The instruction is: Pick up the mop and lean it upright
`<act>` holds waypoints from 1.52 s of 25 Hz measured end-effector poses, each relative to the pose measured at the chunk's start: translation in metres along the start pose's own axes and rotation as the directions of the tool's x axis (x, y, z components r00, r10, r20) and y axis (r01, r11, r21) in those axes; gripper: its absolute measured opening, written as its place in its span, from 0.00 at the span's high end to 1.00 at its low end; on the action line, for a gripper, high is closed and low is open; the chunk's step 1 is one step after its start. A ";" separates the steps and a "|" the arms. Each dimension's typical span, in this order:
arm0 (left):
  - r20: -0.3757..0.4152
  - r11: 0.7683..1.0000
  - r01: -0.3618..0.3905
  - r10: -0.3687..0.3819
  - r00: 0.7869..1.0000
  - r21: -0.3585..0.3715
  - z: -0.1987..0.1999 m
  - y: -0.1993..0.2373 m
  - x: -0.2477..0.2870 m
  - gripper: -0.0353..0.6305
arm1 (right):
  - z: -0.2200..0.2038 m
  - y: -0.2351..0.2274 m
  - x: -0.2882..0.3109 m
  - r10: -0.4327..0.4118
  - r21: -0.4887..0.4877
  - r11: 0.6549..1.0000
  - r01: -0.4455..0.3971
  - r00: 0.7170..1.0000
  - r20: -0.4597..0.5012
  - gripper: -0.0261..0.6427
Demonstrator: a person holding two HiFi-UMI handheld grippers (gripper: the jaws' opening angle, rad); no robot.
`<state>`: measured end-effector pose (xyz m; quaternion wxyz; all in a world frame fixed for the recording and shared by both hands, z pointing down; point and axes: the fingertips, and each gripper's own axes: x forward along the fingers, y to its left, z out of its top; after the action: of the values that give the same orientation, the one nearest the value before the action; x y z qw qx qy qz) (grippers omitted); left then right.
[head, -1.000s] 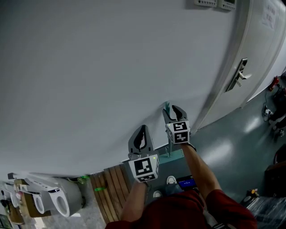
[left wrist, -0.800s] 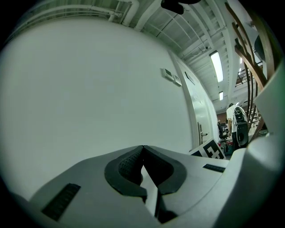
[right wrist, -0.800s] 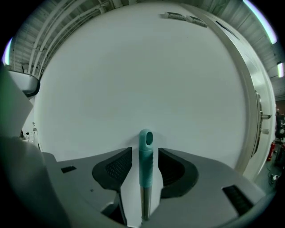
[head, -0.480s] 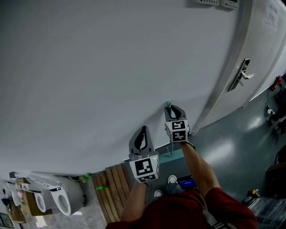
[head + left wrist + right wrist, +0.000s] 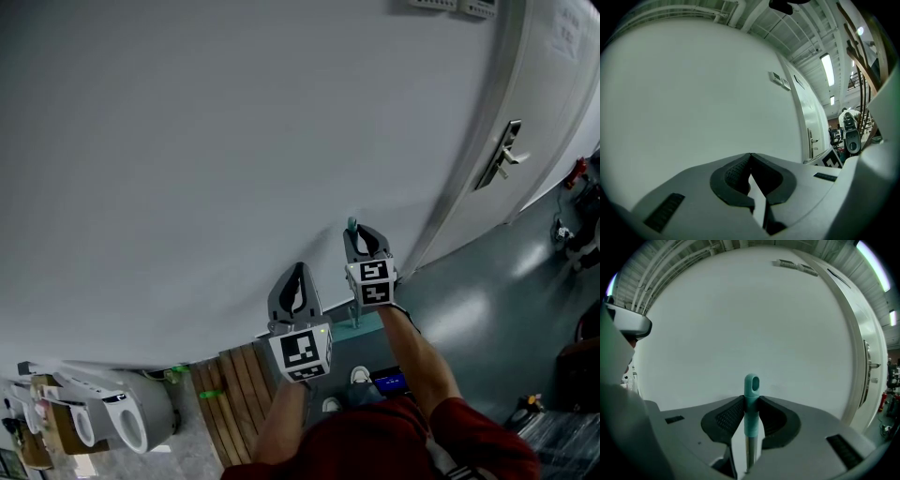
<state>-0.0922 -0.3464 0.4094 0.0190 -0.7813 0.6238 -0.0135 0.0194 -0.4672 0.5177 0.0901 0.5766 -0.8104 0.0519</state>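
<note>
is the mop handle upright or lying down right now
Upright: the mop handle stands vertical, pinched by the right gripper, teal tip pointing up.

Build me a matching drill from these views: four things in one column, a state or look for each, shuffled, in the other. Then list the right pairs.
Column one
1. left gripper
2. right gripper
3. mop handle
4. door handle

Column two
A. teal tip with a hole through it
B. jaws together, nothing between them
C. silver, at the far right of the head view
D. pads pressed on a thin pole

Pairs: 1-B, 2-D, 3-A, 4-C
</note>
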 end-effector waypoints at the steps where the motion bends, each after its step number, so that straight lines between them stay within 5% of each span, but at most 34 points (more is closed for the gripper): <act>1: 0.001 1.000 0.000 0.000 1.000 0.000 0.000 0.001 -0.001 0.93 | 0.000 0.003 -0.006 0.003 0.000 1.000 -0.003 1.000 0.002 0.80; 16: -0.005 0.999 0.024 -0.024 1.000 -0.021 -0.008 -0.002 -0.009 0.93 | -0.012 0.026 -0.114 -0.033 0.007 0.999 0.032 0.998 0.059 0.80; 29: 0.003 0.999 0.034 -0.034 0.999 -0.015 -0.007 -0.003 -0.016 0.93 | -0.014 0.020 -0.131 -0.047 0.009 0.999 0.047 0.998 0.047 0.80; 38: 0.025 0.999 0.042 -0.042 0.999 -0.009 0.003 -0.003 -0.018 0.93 | 0.056 0.018 -0.152 -0.028 -0.012 0.999 0.030 0.990 0.141 0.80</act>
<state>-0.0929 -0.3281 0.4067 0.0226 -0.7944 0.6069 -0.0013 0.0459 -0.3311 0.4323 0.0375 0.5899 -0.8066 0.0038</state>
